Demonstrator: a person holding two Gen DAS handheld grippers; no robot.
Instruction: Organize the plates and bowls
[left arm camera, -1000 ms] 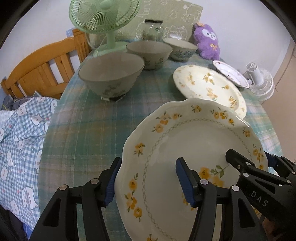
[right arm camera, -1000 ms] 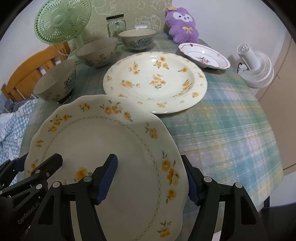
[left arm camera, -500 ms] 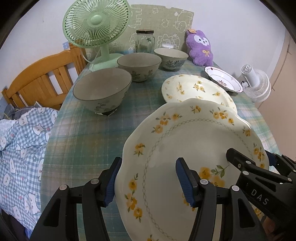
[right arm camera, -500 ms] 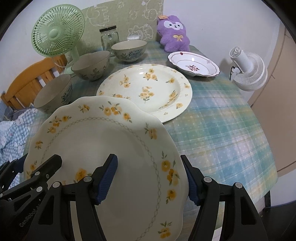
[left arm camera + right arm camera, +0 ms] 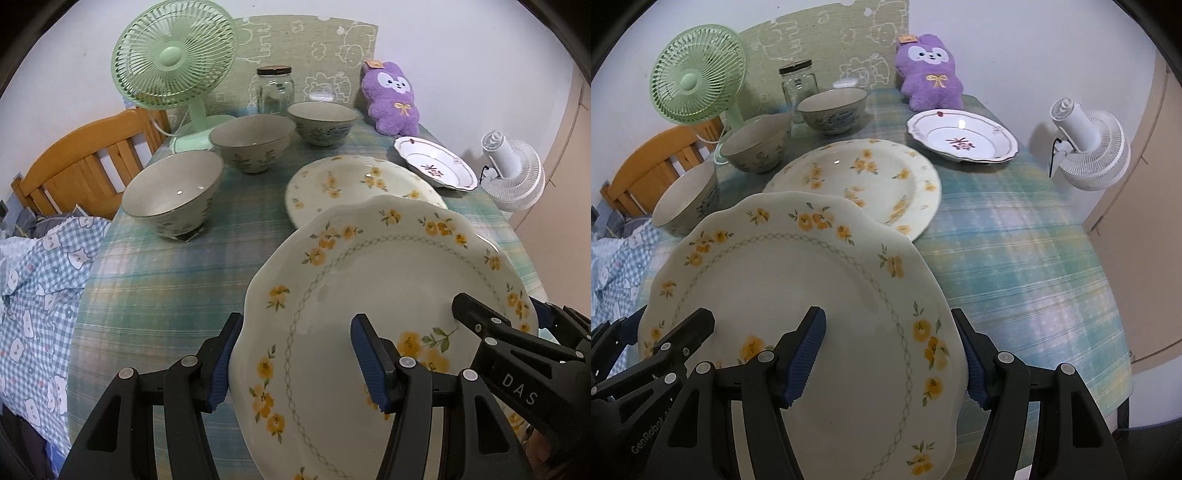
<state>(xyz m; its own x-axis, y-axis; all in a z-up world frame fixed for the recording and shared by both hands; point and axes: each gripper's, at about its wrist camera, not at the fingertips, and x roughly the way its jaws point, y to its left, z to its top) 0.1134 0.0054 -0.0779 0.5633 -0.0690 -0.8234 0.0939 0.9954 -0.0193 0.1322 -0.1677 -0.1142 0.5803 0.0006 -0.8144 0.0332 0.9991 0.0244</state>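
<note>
Over crowded table, scalloped plate pinched at opposite rims by left tool and right tool; liable to slip, clipping flowered plate below.

The checked tablecloth carries three bowls, two plates, a jar.
</note>
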